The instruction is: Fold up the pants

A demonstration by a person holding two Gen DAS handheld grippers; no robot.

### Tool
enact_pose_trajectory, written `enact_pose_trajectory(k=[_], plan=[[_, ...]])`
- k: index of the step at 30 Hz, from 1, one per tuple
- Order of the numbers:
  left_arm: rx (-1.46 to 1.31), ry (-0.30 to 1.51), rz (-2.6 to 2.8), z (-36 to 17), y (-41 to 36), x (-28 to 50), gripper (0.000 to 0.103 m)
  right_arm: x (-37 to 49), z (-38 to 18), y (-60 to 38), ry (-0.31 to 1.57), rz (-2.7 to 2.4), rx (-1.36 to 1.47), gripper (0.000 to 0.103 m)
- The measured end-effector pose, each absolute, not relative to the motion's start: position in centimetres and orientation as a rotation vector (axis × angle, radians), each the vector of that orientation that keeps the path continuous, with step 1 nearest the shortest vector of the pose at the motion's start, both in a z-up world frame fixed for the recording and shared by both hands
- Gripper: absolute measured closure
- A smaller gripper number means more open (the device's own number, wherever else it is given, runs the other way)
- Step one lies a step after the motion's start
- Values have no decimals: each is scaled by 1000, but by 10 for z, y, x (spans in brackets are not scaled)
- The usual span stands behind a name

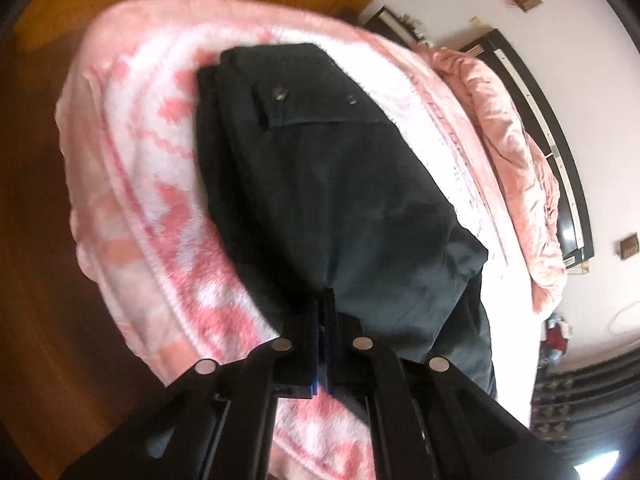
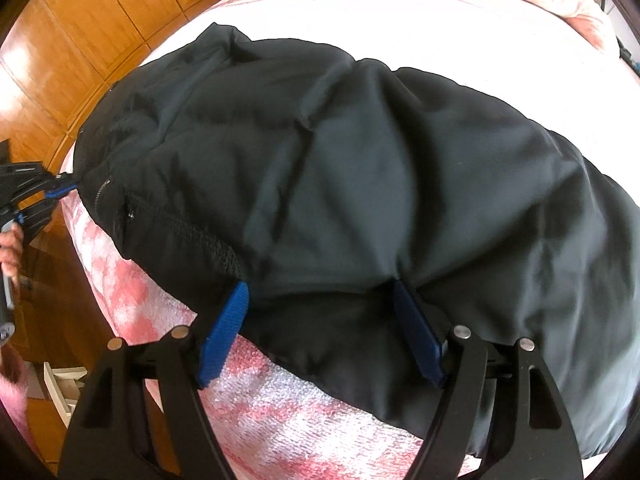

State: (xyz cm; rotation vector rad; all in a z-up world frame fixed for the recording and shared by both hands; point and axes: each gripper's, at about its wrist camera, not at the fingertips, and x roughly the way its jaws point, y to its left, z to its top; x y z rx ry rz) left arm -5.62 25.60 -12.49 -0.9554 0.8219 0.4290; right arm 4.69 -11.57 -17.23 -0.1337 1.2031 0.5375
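Observation:
Dark navy pants [image 1: 320, 184] lie on a pink and white patterned blanket [image 1: 152, 184] on a bed, with the buttoned waistband at the far end in the left wrist view. My left gripper [image 1: 323, 300] is shut on the near edge of the pants. In the right wrist view the pants [image 2: 360, 160] spread wide across the bed. My right gripper [image 2: 320, 288] is open, its blue-padded fingers [image 2: 228, 324] wide apart with their tips tucked under the near fold of the fabric. The left gripper [image 2: 68, 190] shows at the far left, pinching the pants' edge.
A bunched pink duvet [image 1: 516, 152] lies along the dark headboard [image 1: 560, 152]. A wooden wardrobe [image 2: 92, 28] stands beyond the bed. The blanket's edge [image 2: 132, 292] drops to a wooden floor, where a white drawer unit [image 2: 64, 388] stands.

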Motion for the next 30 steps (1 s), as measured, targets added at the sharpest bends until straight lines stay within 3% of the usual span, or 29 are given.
enact_pose_trajectory(k=[6, 12, 18, 24, 30], plan=[[-880, 898, 459, -158, 248, -50, 100, 46, -174, -113, 1204, 517, -160, 27], [-693, 844, 525, -116, 225, -55, 94, 47, -165, -125, 1211, 529, -100, 27], [-481, 834, 263, -83, 133, -21, 94, 46, -144, -175, 1165, 445, 24, 27], [-363, 957, 73, -108, 58, 23, 92, 48, -141, -210, 1143, 357, 43, 27], [-334, 1045, 86, -139, 50, 40, 92, 49, -169, -214, 1197, 293, 2, 27]])
